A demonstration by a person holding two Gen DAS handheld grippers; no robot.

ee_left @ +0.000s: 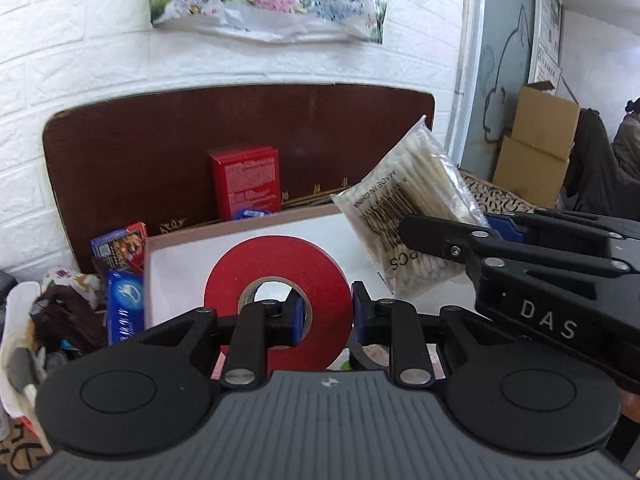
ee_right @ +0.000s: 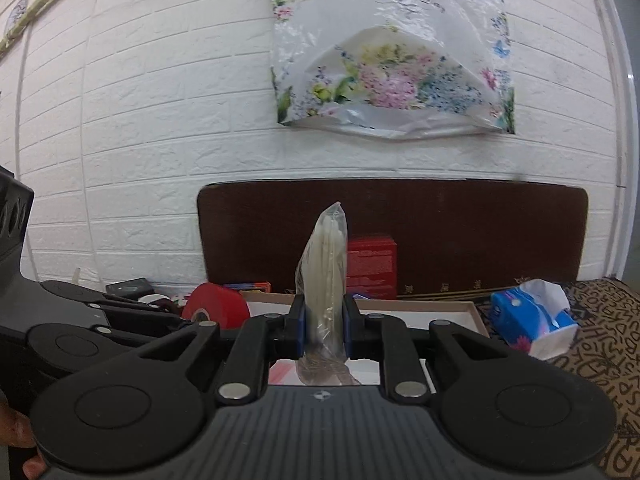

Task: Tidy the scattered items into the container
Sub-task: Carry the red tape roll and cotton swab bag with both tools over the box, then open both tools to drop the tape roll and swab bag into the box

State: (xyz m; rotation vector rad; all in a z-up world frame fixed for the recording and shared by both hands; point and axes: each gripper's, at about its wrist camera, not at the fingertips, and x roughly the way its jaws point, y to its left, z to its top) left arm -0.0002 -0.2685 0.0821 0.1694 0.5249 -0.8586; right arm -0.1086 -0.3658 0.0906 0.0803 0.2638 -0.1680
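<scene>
In the left wrist view my left gripper (ee_left: 328,316) is shut on a red tape roll (ee_left: 276,268), one pad inside the core and one on the outer edge. The roll hangs over a shallow white box with a tan rim (ee_left: 240,222). My right gripper (ee_left: 452,236) comes in from the right, shut on a clear bag of cotton swabs (ee_left: 404,208) above the box's right side. In the right wrist view the right gripper (ee_right: 324,320) clamps the swab bag (ee_right: 324,256) upright. The tape roll (ee_right: 218,304) shows at left, and the box rim (ee_right: 420,304) lies behind.
A red carton (ee_left: 246,180) stands behind the box against a brown board (ee_left: 120,152). Small colourful packs (ee_left: 120,244) and a cluttered bag (ee_left: 24,320) lie to the left. A blue tissue pack (ee_right: 528,320) sits right of the box on a patterned cloth (ee_right: 600,340). Cardboard boxes (ee_left: 536,148) stand far right.
</scene>
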